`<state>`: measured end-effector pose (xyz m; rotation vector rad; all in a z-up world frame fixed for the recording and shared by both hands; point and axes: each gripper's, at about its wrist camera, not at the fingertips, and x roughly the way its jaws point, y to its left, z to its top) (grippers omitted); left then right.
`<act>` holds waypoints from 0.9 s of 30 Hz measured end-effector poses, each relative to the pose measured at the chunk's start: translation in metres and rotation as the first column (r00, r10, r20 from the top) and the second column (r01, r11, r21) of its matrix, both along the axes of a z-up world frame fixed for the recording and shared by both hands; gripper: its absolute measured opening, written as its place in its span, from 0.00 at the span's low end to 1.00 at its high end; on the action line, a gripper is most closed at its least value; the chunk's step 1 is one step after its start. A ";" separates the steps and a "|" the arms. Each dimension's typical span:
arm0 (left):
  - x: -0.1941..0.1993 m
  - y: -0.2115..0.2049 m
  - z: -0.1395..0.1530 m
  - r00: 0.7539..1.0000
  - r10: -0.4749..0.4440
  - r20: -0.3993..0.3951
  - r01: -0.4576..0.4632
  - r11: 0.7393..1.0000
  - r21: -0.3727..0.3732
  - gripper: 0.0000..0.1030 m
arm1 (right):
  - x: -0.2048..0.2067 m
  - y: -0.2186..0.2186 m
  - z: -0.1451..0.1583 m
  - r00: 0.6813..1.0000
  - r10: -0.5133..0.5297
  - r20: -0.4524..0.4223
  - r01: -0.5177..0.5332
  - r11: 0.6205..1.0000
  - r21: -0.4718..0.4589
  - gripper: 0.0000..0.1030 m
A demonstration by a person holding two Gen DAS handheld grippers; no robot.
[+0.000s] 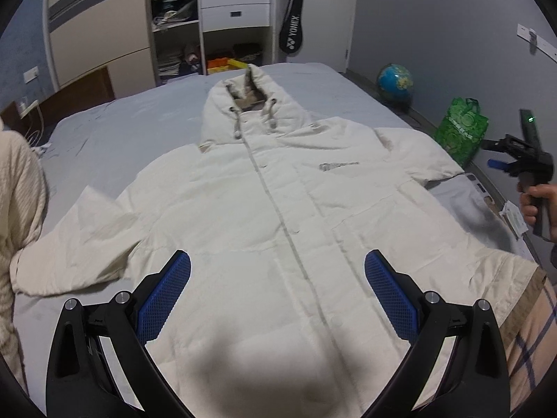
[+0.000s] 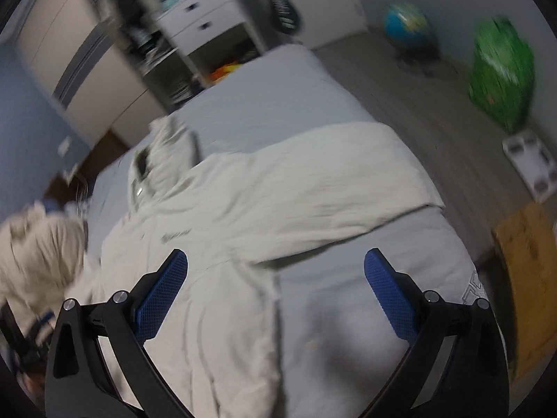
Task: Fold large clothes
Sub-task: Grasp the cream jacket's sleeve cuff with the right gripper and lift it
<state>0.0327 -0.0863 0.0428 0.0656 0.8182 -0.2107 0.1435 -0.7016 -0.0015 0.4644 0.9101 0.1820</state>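
Observation:
A large cream hooded jacket (image 1: 264, 202) lies face up and spread flat on the grey bed (image 1: 115, 129), hood at the far end, sleeves out to both sides. My left gripper (image 1: 277, 278) is open and empty, hovering above the jacket's lower front. My right gripper (image 2: 275, 275) is open and empty above the jacket's right sleeve (image 2: 313, 188) and the bed's right edge; that view is motion-blurred. The right gripper also shows in the left wrist view (image 1: 522, 160), held in a hand off the bed's right side.
A wardrobe and white drawers (image 1: 236, 0) stand beyond the bed. A globe (image 1: 395, 82), a green bag (image 1: 459, 132) and a white scale (image 2: 529, 160) sit on the floor at right. A cream knit garment (image 1: 17, 209) is at the left edge.

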 end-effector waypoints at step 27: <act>0.107 -0.099 -0.052 0.986 -0.142 -0.083 0.142 0.990 -0.004 0.94 | 0.095 -0.158 -0.173 0.873 -0.339 -0.351 0.483 0.698 0.528 0.94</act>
